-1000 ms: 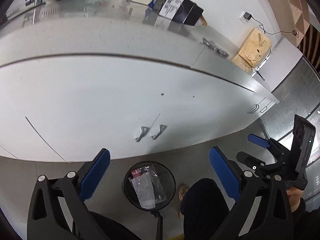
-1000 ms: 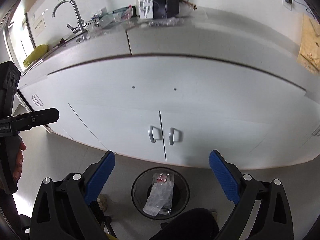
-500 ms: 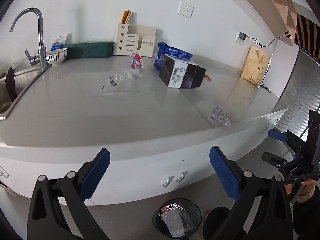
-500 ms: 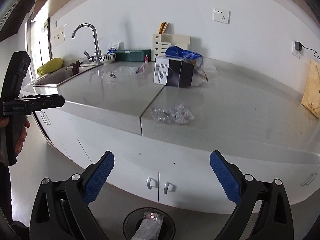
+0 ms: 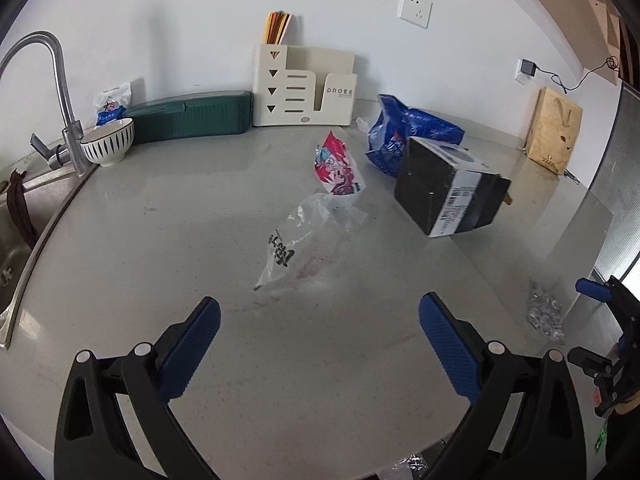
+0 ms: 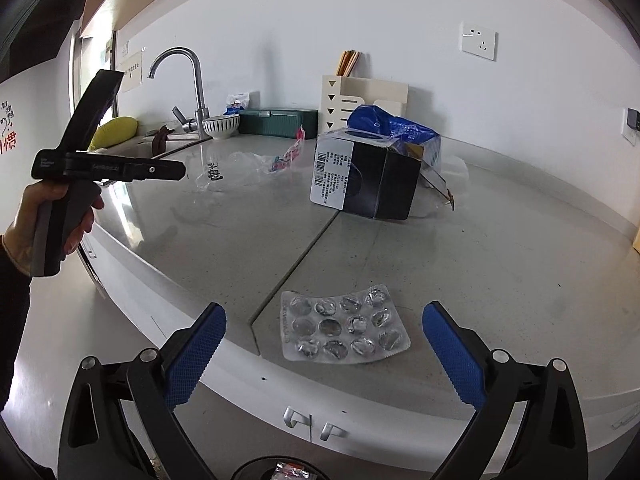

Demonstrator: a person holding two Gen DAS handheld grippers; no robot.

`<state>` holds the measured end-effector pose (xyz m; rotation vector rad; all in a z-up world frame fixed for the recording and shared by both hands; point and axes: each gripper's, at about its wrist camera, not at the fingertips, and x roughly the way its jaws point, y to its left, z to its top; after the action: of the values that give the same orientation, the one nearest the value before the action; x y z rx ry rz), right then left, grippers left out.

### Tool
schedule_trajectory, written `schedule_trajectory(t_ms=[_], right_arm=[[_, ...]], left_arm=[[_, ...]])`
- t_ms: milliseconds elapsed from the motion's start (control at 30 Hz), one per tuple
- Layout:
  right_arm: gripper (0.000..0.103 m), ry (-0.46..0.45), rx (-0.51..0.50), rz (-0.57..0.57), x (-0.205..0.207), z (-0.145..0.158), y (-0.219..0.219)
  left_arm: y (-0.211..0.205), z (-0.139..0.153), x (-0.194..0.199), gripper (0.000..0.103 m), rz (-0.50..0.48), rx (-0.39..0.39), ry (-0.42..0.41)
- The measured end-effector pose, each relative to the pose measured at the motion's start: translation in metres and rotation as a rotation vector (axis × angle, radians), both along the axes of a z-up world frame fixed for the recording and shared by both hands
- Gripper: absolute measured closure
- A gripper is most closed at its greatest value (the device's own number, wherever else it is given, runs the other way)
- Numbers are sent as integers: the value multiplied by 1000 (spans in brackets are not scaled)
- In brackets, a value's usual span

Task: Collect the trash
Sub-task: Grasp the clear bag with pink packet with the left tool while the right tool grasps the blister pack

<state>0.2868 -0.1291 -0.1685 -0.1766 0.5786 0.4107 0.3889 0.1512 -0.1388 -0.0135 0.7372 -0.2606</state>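
Observation:
A clear plastic bag (image 5: 298,244) with black print lies on the grey counter, just beyond my open left gripper (image 5: 320,344). A red and white wrapper (image 5: 338,168) stands behind it. An empty silver blister pack (image 6: 342,326) lies near the counter's front edge, between the fingers of my open right gripper (image 6: 324,348) and a little ahead of them. The same blister pack (image 5: 544,316) shows at the right edge of the left wrist view. The rim of a black trash bin (image 6: 280,470) with wrappers inside peeks out below the counter.
A black box (image 5: 444,188) with a barcode label and a blue bag (image 5: 404,132) sit mid-counter. A cream organiser (image 5: 304,92), green case (image 5: 192,116), striped bowl (image 5: 108,146) and tap (image 5: 60,92) line the back. A brown paper bag (image 5: 554,130) stands far right.
Both cameras have risen from facing the cabinet doors and the bin to looking over the countertop. The bags and the blister pack now lie just ahead of the open grippers.

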Motion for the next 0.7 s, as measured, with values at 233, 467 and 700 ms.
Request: schedule_trajectory(t_ms=[233,467,700], right_arm=[[4,24,-2,13,17,-15,0],[4,8,-31,11,23,-19,3],[23,2,-58,18,23,-20,7]], left_arm=[[-5,-22,46,7,-14,23,57],[-9,-26,59,27,-30,14,74],[-6,-28,59,64,-38,-4,66]])
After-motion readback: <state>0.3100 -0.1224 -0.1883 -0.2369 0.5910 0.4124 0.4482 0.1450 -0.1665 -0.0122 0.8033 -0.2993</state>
